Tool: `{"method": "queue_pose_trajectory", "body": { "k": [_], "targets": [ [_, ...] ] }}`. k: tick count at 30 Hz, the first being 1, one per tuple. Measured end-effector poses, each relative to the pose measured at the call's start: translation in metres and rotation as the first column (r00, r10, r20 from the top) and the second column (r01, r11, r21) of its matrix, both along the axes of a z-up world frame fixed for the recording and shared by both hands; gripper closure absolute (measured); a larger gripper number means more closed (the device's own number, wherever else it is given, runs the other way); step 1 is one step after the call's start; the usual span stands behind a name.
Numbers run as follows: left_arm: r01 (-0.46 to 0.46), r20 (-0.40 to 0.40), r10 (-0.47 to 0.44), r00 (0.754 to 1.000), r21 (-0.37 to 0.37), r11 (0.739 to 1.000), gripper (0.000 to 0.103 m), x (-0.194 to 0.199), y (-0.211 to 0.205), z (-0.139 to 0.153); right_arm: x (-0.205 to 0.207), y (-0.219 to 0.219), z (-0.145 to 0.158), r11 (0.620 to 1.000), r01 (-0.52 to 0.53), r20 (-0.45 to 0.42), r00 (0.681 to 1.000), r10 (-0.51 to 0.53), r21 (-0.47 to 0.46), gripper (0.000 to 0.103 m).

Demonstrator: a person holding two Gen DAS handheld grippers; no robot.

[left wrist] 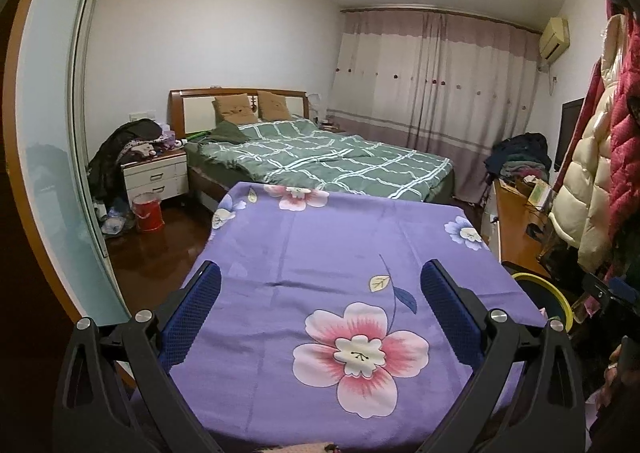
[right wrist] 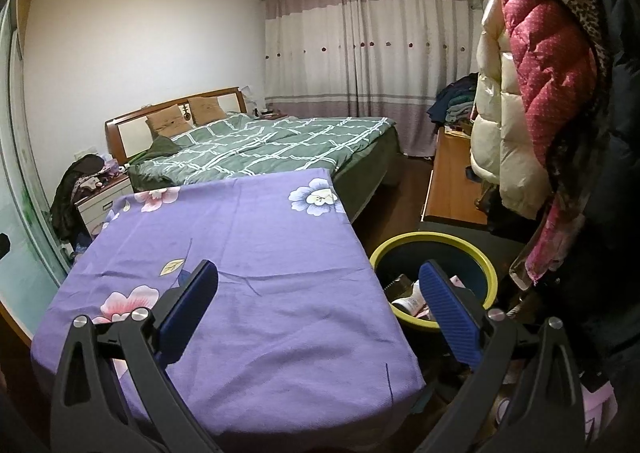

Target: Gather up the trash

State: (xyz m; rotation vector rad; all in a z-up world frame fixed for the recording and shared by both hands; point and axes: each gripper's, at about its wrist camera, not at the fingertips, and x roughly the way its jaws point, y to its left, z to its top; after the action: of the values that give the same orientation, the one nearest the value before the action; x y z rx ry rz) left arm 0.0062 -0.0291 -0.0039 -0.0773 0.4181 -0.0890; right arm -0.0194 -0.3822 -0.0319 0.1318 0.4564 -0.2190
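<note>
Left gripper (left wrist: 320,281) wide open, empty, over purple floral cloth (left wrist: 340,237); right gripper (right wrist: 318,281) wide open, empty; trash (right wrist: 408,303) lies in yellow-rimmed bin (right wrist: 434,239) beside table edge.

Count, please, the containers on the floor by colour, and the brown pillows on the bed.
Yellow-rimmed bin, beside the purple cloth, with trash inside: 1
Red bucket, near the white nightstand: 1
Brown pillows against the headboard: 2
Total: 4
</note>
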Motion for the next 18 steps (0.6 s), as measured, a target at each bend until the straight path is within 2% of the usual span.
{"method": "queue_pose_trajectory", "body": {
  "k": [18],
  "targets": [
    [0.000,-0.012,0.001,1.000,0.032,0.999,0.005,0.0070,-0.0096,-0.0063,0.0105,0.0027,-0.0076,1.000,-0.015,-0.020,1.000,0.015,0.014,0.007]
  ]
}}
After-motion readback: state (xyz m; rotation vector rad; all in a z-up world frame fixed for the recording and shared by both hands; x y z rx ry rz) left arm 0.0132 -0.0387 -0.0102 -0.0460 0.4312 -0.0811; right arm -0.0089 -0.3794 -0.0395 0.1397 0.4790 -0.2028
